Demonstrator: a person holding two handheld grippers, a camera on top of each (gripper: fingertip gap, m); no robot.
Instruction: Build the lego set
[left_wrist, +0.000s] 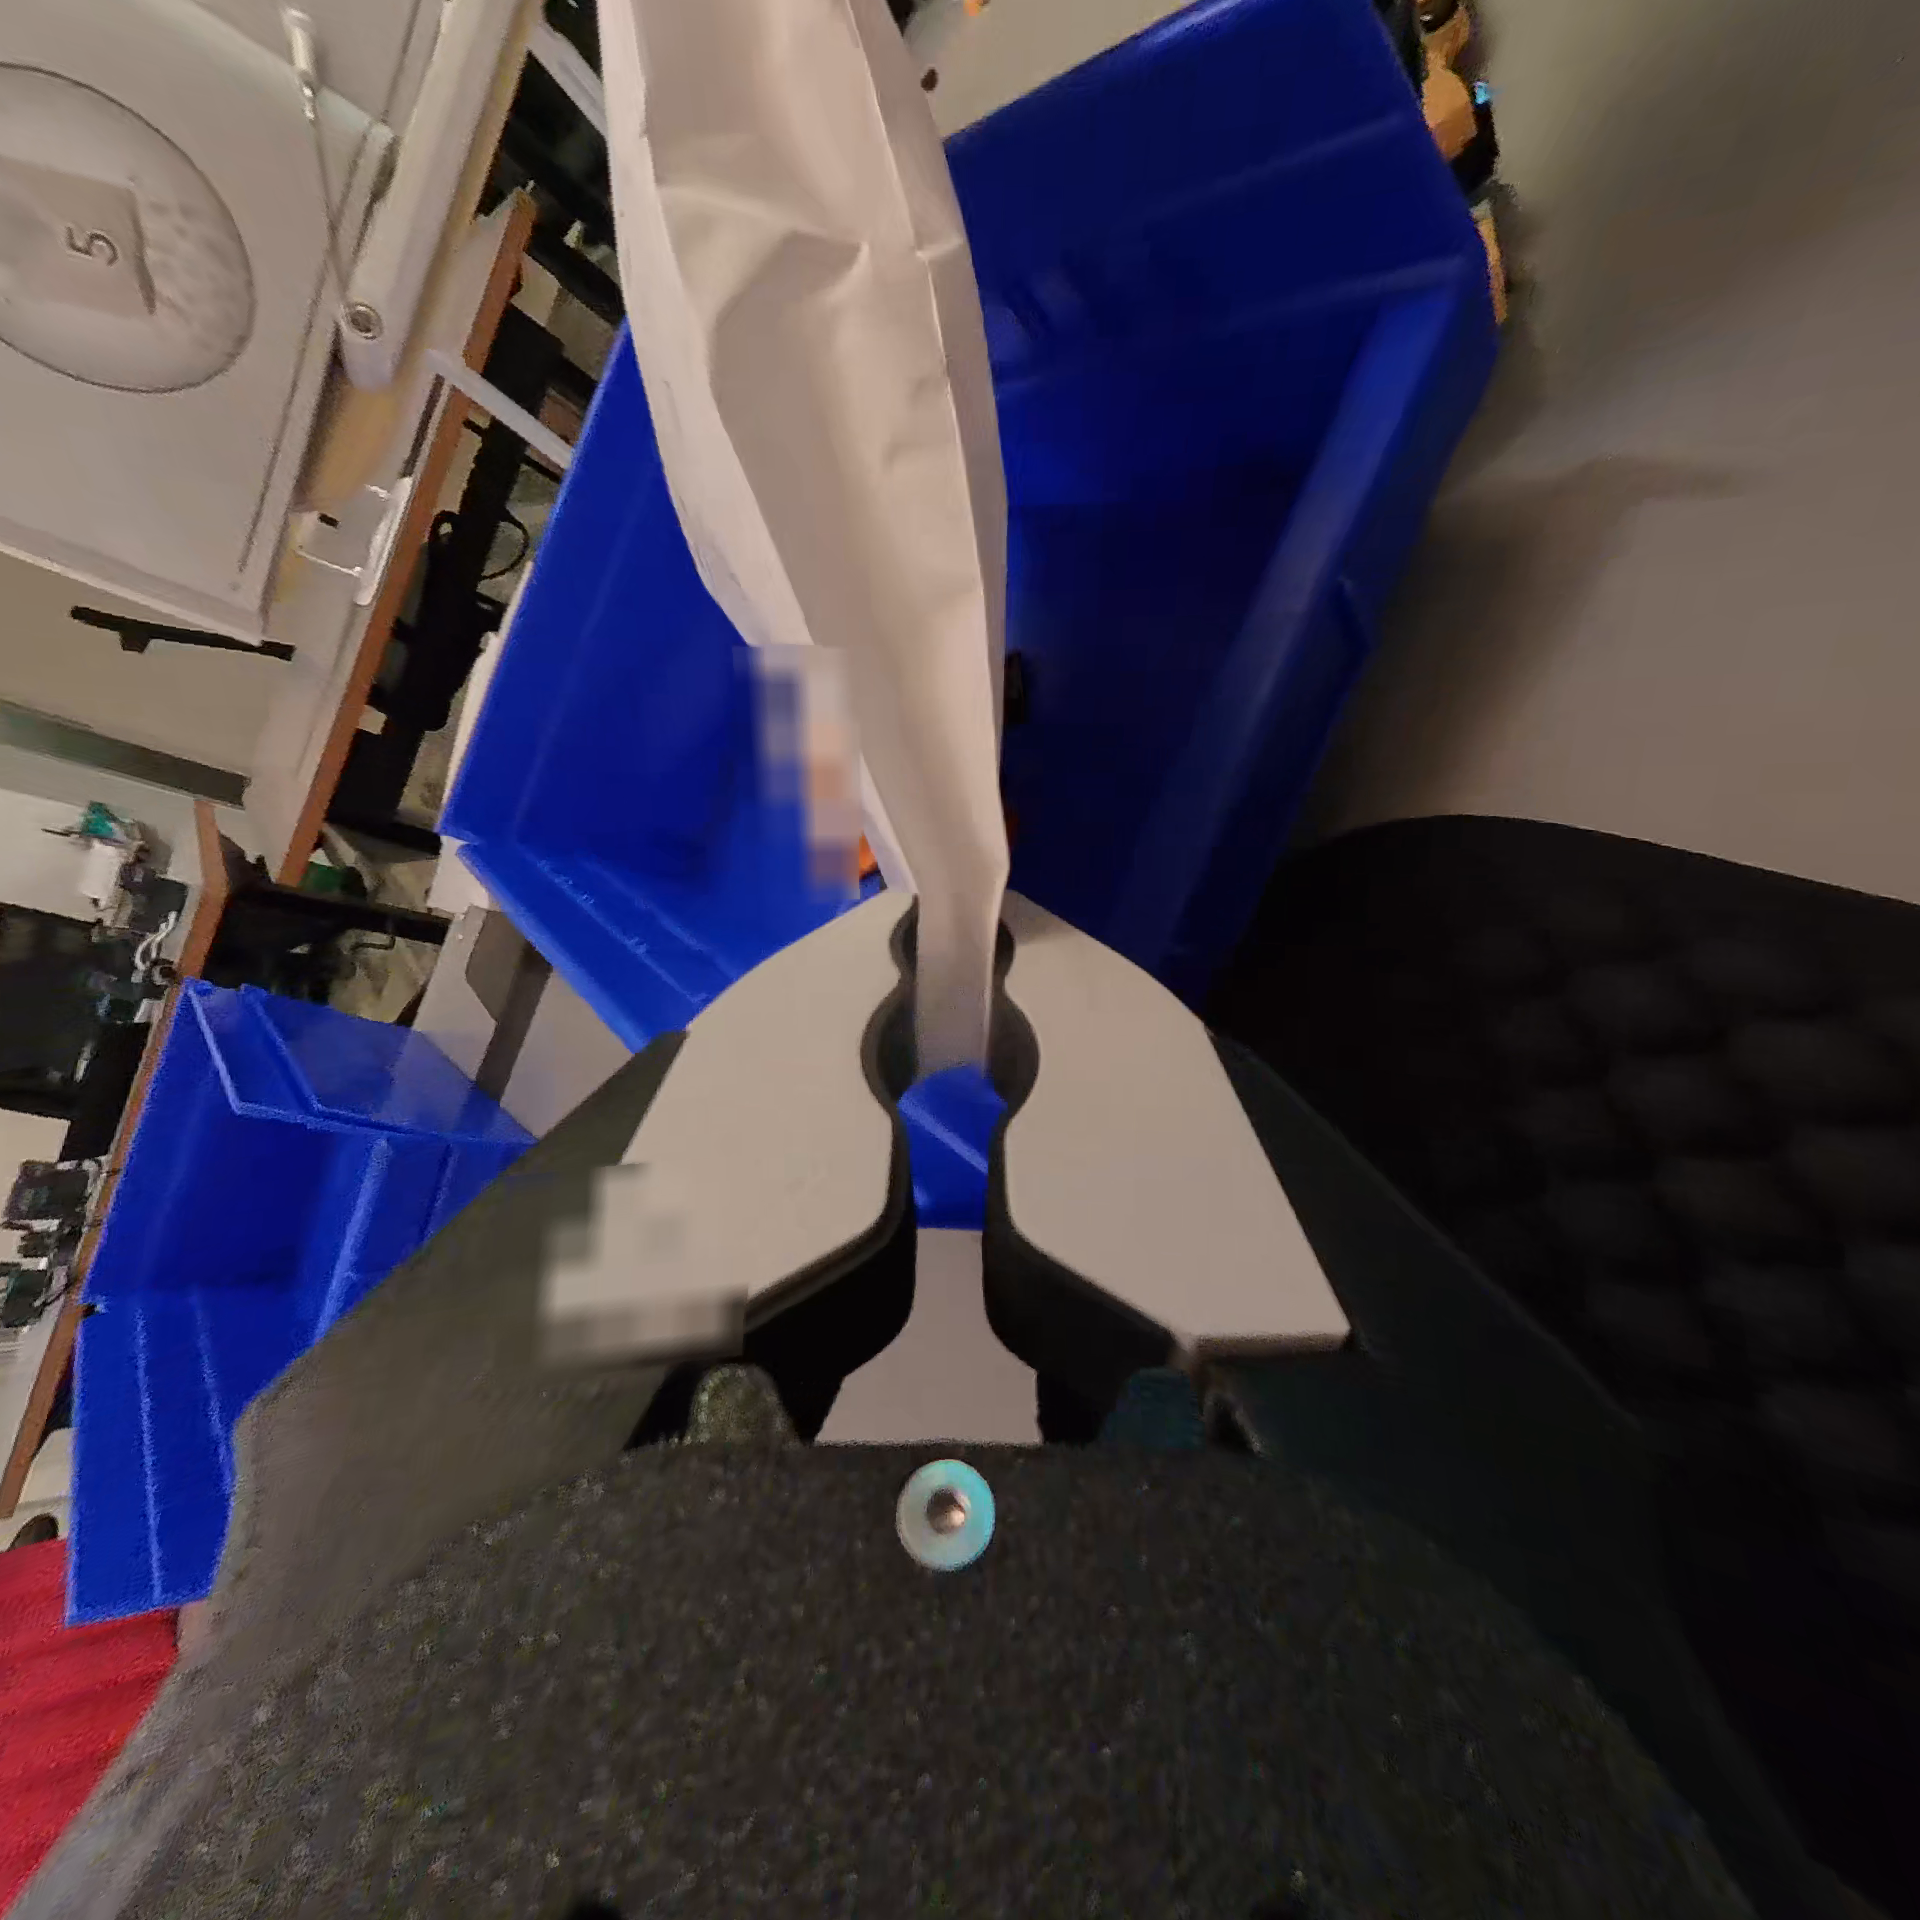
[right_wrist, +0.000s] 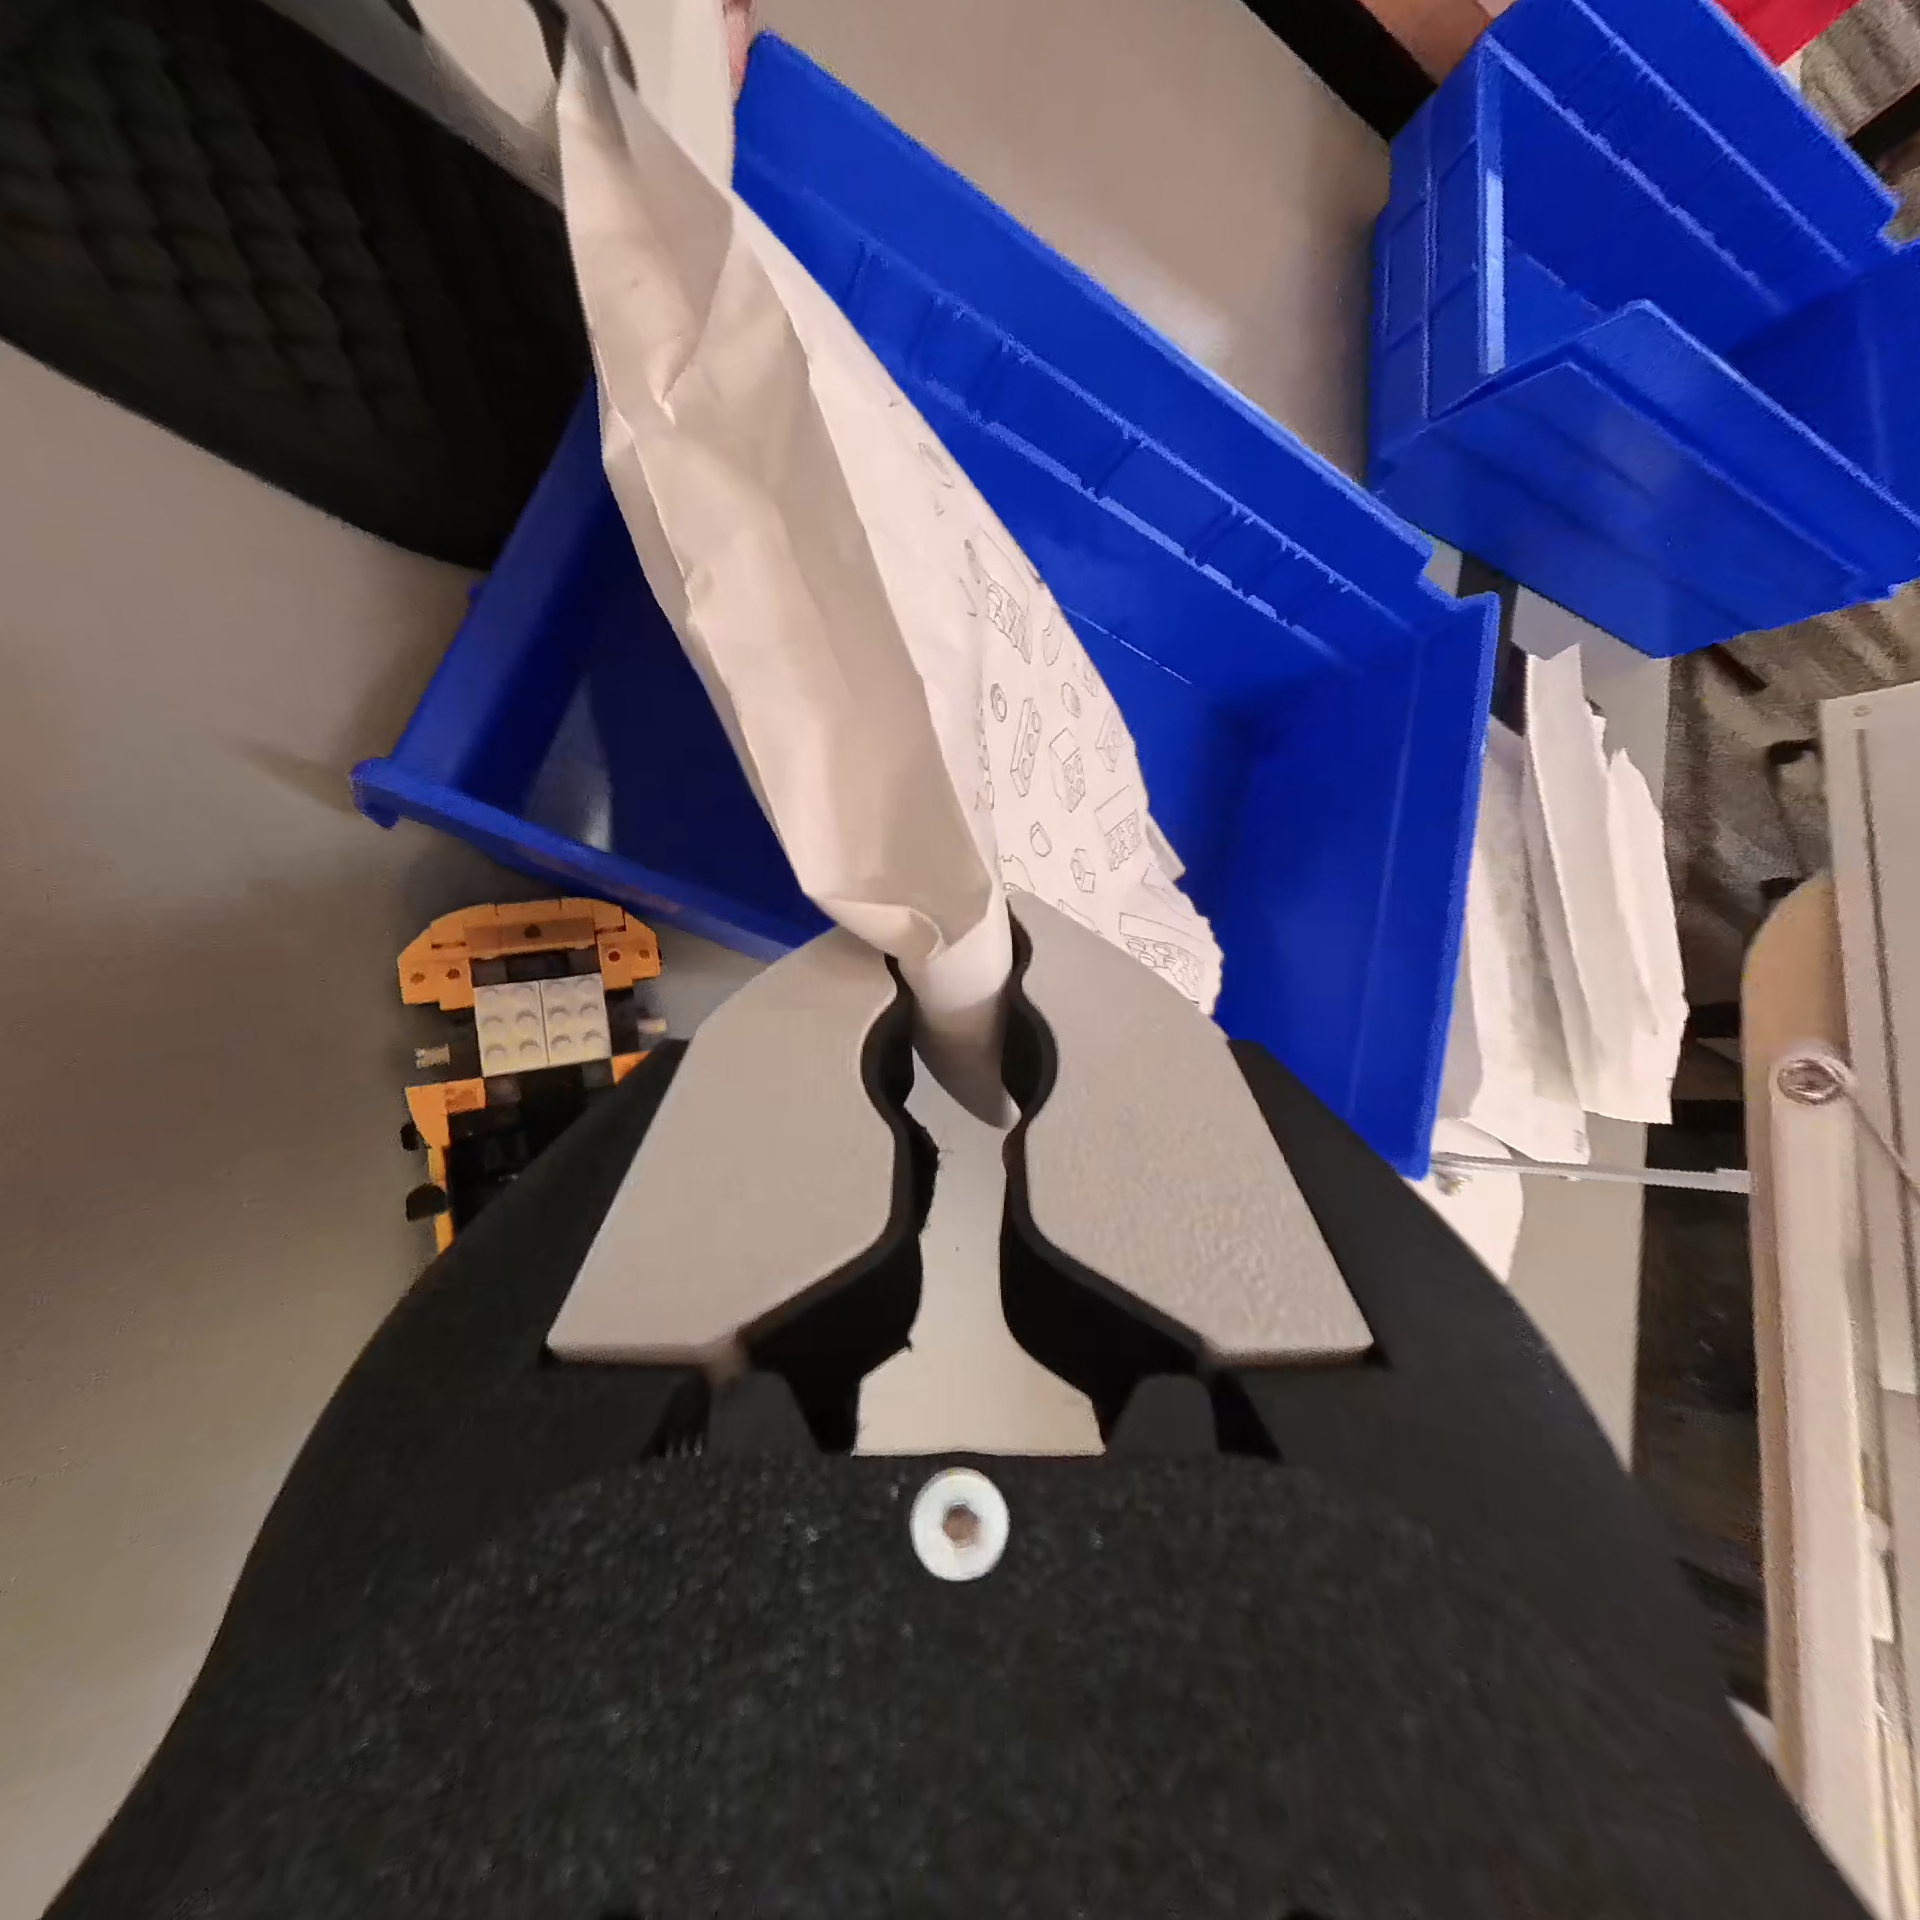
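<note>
White paper bag (right_wrist: 790, 582), crumpled, printed with brick outlines, stretched taut over blue bin (right_wrist: 1340, 790), pinched at both ends. Orange half-built car (right_wrist: 520, 1018) sitting flat on grey bench (right_wrist: 187, 1039) beside bin.

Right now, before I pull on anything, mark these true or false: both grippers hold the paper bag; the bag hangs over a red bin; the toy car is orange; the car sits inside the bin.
1. Both the left gripper and right gripper are shut on the paper bag. True.
2. The bag hangs over a red bin. False: the bin is blue.
3. The toy car is orange. True.
4. The car sits inside the bin. False: it rests on the table beside it.
</note>
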